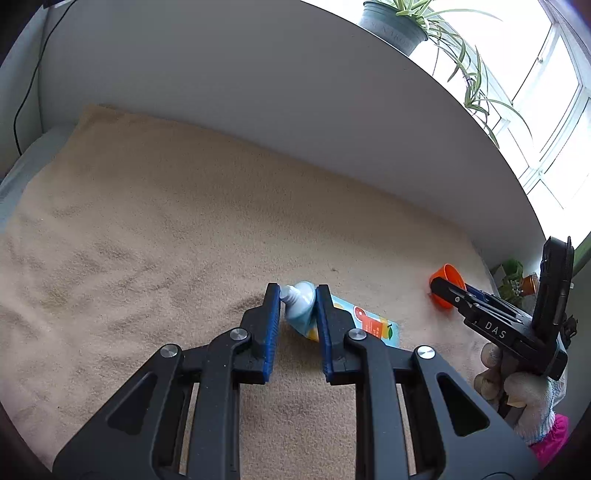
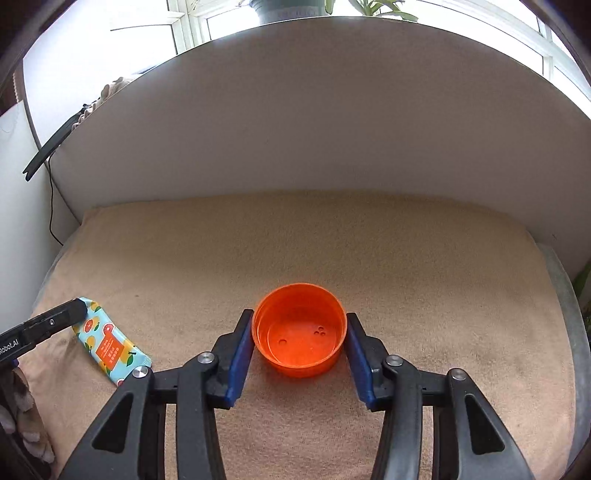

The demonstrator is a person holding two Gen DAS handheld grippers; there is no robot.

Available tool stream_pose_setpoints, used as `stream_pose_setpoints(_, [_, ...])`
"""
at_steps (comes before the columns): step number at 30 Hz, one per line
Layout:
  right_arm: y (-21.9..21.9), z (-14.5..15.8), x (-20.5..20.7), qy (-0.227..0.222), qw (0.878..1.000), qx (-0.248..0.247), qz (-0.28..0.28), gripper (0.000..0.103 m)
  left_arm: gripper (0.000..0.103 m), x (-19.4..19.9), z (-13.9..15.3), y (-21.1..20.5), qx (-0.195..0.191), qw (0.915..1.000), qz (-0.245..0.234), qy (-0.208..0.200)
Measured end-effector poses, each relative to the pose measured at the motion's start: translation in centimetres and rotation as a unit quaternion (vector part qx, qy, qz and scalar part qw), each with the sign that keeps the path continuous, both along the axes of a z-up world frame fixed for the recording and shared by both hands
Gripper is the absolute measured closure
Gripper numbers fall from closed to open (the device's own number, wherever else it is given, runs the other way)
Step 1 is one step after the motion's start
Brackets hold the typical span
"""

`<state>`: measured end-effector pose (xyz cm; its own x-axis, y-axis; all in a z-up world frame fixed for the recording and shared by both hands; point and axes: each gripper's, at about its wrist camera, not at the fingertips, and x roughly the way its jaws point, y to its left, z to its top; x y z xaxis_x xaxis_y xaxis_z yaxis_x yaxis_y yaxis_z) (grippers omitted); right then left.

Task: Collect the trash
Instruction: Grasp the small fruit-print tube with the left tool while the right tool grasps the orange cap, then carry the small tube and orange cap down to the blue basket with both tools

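Observation:
A blue tube with fruit print (image 1: pixel 301 308) lies on the beige towel (image 1: pixel 147 229), its white nozzle pointing away from me. My left gripper (image 1: pixel 297 295) closes around its nozzle end, both blue pads against it. The tube's flat end also shows in the right wrist view (image 2: pixel 109 343), with the left gripper's finger (image 2: pixel 55 319) on it. An orange plastic cup (image 2: pixel 300 330) stands upright on the towel (image 2: pixel 369 240). My right gripper (image 2: pixel 300 328) grips its sides with both pads touching. In the left wrist view the cup (image 1: pixel 447 280) shows at the right with the right gripper (image 1: pixel 458 293) on it.
A white curved backboard (image 1: pixel 258 92) walls the towel's far side. A potted spider plant (image 1: pixel 395 22) stands on the windowsill behind it. A black cable (image 2: pixel 51 206) hangs at the left. Small green and orange items (image 1: pixel 515 277) sit past the towel's right end.

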<state>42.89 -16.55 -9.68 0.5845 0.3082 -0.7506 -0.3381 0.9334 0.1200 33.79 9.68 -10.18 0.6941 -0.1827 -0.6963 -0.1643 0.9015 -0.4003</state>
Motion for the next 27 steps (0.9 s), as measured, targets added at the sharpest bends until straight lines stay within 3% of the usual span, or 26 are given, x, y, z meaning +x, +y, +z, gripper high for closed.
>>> stream_pose_setpoints(12, [-1.5,2.5,-3.9,-0.024,0.999,0.017,0.022,0.054,0.085,-4.6,2.9,0.8,0.006,0.9993,0.001,-0.037])
stream_pose_setpoints(27, [-1.6,5.9,-13.6,-0.048,0.995,0.035,0.075,0.054,0.085,-13.4,6.4,-0.3,0.015,0.9975,-0.006,-0.069])
